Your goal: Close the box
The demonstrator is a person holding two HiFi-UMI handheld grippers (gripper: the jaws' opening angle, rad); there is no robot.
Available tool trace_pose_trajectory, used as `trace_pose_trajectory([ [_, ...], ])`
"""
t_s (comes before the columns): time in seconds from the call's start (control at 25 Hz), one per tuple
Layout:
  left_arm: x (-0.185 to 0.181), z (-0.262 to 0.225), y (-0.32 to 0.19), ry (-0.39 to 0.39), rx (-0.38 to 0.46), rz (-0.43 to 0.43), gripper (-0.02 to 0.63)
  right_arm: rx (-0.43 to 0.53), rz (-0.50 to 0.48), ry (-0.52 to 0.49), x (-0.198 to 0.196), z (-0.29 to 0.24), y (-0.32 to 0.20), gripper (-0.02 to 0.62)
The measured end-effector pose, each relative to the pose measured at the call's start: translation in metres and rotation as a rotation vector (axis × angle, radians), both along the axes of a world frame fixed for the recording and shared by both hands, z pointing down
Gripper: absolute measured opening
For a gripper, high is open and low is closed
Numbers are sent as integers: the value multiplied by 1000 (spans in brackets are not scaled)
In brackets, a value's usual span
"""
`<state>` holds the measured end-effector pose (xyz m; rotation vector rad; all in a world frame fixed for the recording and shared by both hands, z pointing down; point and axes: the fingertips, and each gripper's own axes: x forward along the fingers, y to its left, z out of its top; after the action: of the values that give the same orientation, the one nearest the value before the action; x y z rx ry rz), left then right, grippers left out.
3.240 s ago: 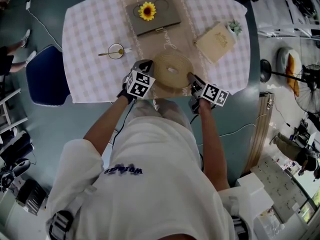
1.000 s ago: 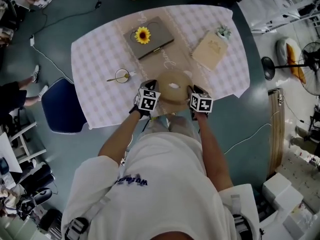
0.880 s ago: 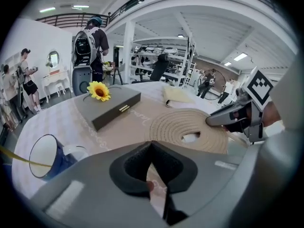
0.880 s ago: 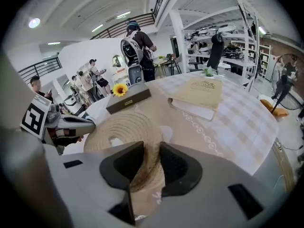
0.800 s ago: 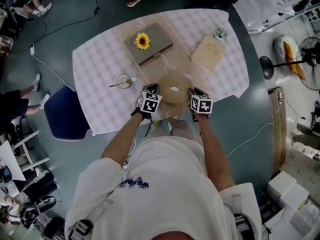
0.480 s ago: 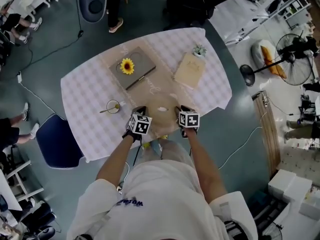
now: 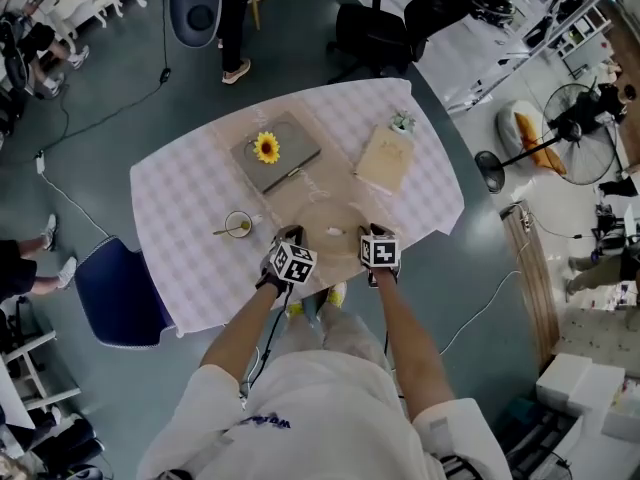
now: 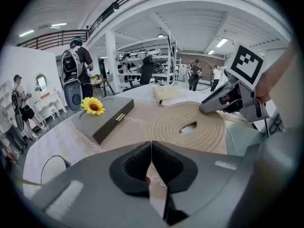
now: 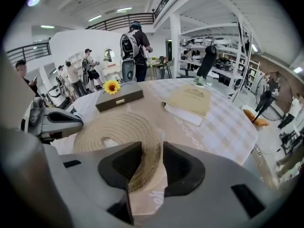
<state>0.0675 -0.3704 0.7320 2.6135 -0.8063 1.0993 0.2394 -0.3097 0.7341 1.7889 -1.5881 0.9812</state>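
The grey box (image 7: 277,155) with a sunflower on its lid lies flat at the far side of the table, lid down; it also shows as the box (image 8: 107,115) and the box (image 9: 118,98). A round woven mat (image 7: 328,223) sits at the near edge between both grippers. My left gripper (image 7: 290,238) is at the mat's left rim, jaws shut (image 8: 151,148) with nothing clearly between them. My right gripper (image 7: 368,234) is at the right rim. Its jaws (image 9: 152,156) have just been opening, with the mat's rim (image 9: 149,151) still between them.
A tan book (image 7: 385,158) with a small plant lies at the far right. A cup (image 7: 238,225) with a spoon stands left of the mat. The table (image 7: 180,218) wears a checked cloth. A blue chair (image 7: 118,293) is at its left. People stand beyond the table.
The right jaws stand wider apart around the mat's rim than before. The left gripper has rolled a little. The table looks smaller and further off in the head view.
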Motion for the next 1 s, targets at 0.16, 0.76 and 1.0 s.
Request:
trace_pose_trajectory([
  [0.16,-17,-14,7,59,-17,-70,34,62,-11,49,-5,-19,5,164],
  [0.76,-70,-173,176,270,277,-28,40,468,-90,-21,-91,-168,160,169],
  [1.0,-100,-216,258,350,359,-40,11,605,-123,-3,-124,-228,246,162],
])
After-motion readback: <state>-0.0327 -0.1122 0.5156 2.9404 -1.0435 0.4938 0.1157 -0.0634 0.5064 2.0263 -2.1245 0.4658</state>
